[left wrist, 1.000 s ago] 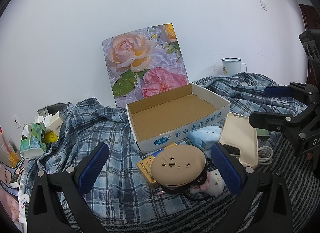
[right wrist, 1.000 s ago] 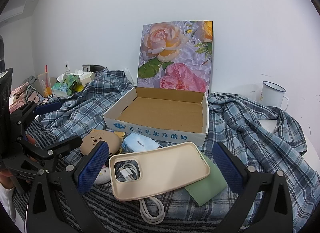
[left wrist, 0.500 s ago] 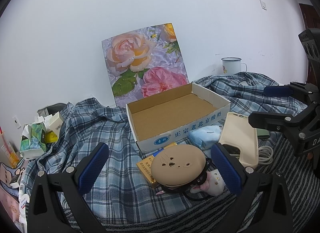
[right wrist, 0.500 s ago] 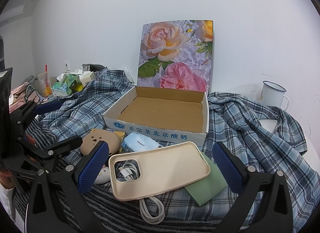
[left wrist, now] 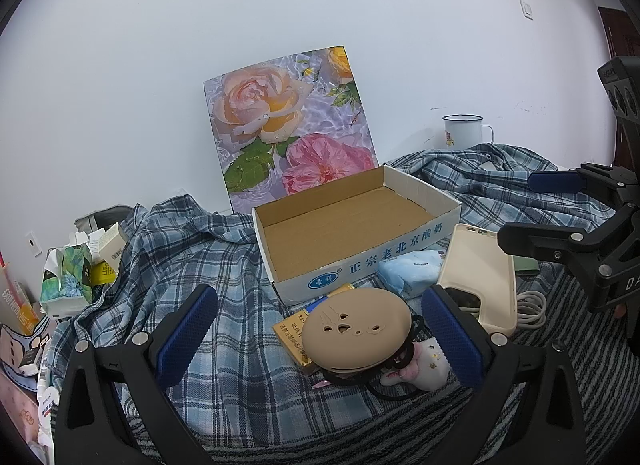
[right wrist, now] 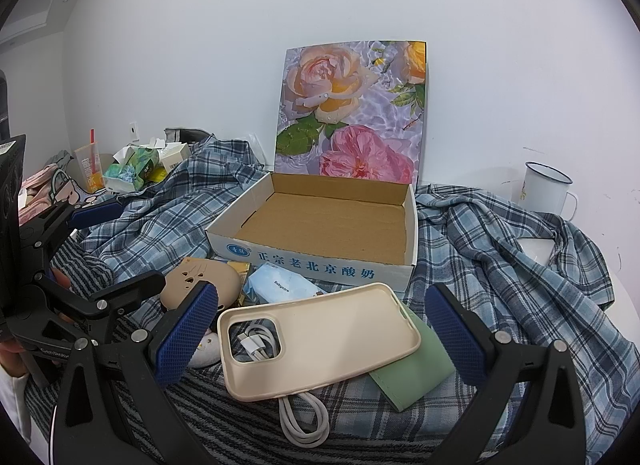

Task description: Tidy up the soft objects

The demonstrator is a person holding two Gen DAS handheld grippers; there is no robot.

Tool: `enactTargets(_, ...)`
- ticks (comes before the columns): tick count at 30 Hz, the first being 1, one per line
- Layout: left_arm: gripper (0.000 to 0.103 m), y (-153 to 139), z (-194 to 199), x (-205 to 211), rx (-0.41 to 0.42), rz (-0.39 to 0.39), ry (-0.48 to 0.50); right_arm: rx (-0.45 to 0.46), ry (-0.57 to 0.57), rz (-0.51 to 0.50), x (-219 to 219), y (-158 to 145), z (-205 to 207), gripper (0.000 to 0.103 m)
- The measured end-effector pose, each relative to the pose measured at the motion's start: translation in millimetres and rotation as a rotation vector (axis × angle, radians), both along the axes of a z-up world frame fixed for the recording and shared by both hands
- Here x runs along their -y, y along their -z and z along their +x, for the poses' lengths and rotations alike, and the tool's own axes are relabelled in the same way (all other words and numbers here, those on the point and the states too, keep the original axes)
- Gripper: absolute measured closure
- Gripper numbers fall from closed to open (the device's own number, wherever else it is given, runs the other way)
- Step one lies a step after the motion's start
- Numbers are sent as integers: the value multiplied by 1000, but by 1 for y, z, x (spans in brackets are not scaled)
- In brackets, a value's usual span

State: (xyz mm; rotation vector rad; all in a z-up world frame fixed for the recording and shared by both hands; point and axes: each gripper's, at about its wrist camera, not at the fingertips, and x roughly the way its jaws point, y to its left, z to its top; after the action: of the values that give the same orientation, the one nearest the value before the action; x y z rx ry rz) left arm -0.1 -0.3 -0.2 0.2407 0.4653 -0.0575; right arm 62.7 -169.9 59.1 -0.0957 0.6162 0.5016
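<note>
Left gripper (left wrist: 318, 339) jaws wide apart over tan round pouch (left wrist: 356, 331), right gripper (right wrist: 322, 331) spread empty over cream phone case (right wrist: 320, 339), both just before empty cardboard box (right wrist: 320, 225) on plaid-covered bed (left wrist: 224, 265)

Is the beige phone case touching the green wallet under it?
Touching. In the right wrist view the phone case lies across the green wallet, its corner resting on it with no gap visible.

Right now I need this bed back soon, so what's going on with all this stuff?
A person is sorting soft items with a handheld gripper in each hand. Both the left gripper and right gripper are open and holding nothing. The cardboard box is empty. The tan round case, beige phone case, wipes pack and white cable lie in front of it.
</note>
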Motion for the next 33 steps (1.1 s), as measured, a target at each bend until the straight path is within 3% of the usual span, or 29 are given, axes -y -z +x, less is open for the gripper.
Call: enactTargets(33,0,2,-3,0,10,33,-3,2,2,6,1,-2,-1,0)
